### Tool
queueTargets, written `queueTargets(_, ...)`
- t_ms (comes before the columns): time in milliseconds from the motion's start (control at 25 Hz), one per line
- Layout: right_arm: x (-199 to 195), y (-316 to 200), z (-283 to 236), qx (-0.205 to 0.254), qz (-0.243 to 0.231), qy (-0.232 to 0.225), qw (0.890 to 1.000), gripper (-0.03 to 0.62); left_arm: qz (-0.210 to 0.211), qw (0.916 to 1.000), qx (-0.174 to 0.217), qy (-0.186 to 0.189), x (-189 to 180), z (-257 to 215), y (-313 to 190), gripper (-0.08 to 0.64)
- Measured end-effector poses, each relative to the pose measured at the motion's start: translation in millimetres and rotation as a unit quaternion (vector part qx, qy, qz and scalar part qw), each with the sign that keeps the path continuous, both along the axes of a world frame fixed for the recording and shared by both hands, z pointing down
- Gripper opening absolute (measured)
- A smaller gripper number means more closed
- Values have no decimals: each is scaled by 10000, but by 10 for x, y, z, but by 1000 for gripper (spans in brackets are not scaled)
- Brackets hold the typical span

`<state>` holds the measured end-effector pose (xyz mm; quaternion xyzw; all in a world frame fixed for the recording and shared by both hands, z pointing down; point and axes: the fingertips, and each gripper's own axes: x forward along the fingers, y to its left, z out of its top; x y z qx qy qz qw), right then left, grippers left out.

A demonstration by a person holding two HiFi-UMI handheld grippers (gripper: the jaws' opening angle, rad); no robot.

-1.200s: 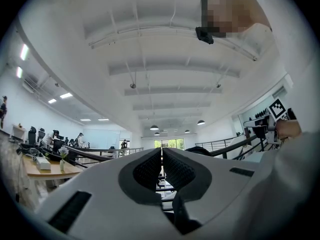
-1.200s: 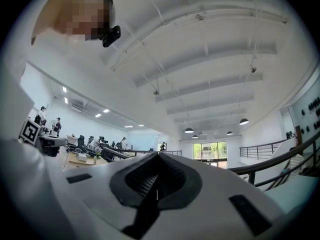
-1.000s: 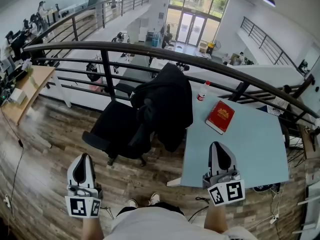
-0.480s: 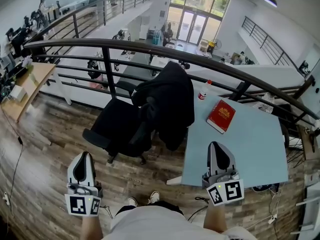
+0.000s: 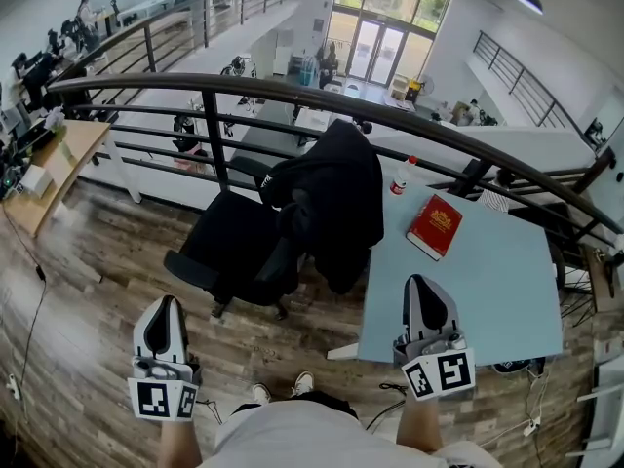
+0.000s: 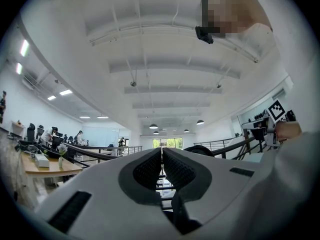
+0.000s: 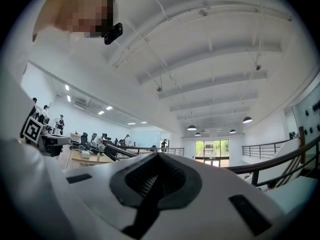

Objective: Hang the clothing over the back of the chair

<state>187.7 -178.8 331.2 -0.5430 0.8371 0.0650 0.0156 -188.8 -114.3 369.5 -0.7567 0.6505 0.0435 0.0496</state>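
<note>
A black garment point(image 5: 334, 195) hangs draped over the backrest of a black office chair point(image 5: 230, 250), which stands between the railing and the table. It covers the top of the backrest and falls down both sides. Both grippers are held low in front of me, well short of the chair, and point level toward it. My left gripper point(image 5: 163, 306) is at the lower left; its jaws point(image 6: 161, 156) are shut with nothing between them. My right gripper point(image 5: 427, 285) hovers over the table's near edge, and it point(image 7: 156, 160) is also shut and empty.
A light blue table point(image 5: 487, 291) stands right of the chair with a red book point(image 5: 435, 226) and a small white bottle point(image 5: 398, 175) on it. A dark metal railing point(image 5: 244, 94) runs behind the chair. A wooden desk point(image 5: 54, 174) is at the far left. My feet point(image 5: 281, 392) stand on wood flooring.
</note>
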Motion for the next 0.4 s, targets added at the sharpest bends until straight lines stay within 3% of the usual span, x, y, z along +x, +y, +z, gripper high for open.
queueTargets(400,-68,-8,34,-67,-18,-24,10000,17,-2,10000,-27,-13,-49,-14,1,29)
